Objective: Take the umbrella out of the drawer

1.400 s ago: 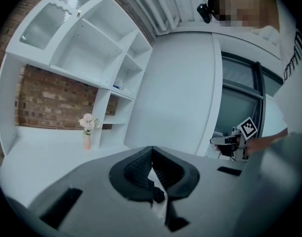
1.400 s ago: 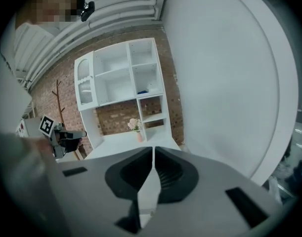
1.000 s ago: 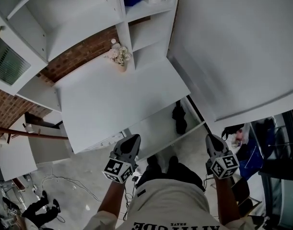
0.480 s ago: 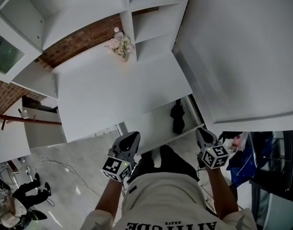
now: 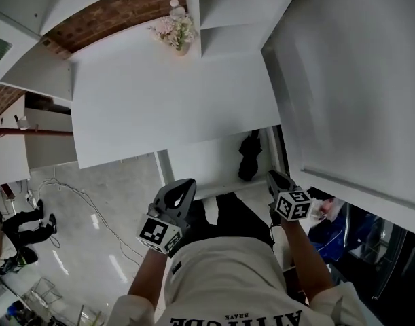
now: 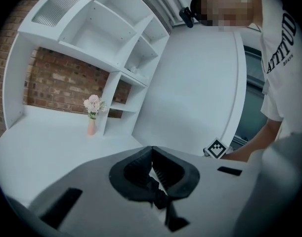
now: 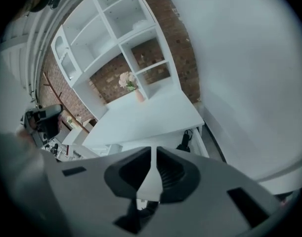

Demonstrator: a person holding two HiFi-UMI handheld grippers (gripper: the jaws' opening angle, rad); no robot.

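A folded black umbrella (image 5: 248, 156) (image 7: 184, 142) lies at the right end of the open white drawer (image 5: 200, 167) under the white desk top (image 5: 166, 100). Low at the left of the head view is my left gripper (image 5: 187, 184), in front of the drawer's left part, with its jaws together and nothing in them. In its own view the left gripper (image 6: 151, 151) looks across the desk top. My right gripper (image 5: 270, 175) (image 7: 153, 151) hangs just right of and nearer than the umbrella, apart from it, shut and holding nothing.
A pink vase of flowers (image 5: 178, 34) (image 6: 92, 116) and a bottle (image 5: 174, 7) stand at the back of the desk. A tall white cabinet panel (image 5: 356, 80) rises at the right. Cables (image 5: 78, 199) lie on the pale floor at the left. Another person's legs (image 5: 20, 226) show far left.
Both grippers have come down towards the drawer; the right one dropped most and shifted left, closer to the umbrella. The head view has tilted down, so the upper shelves left the frame.
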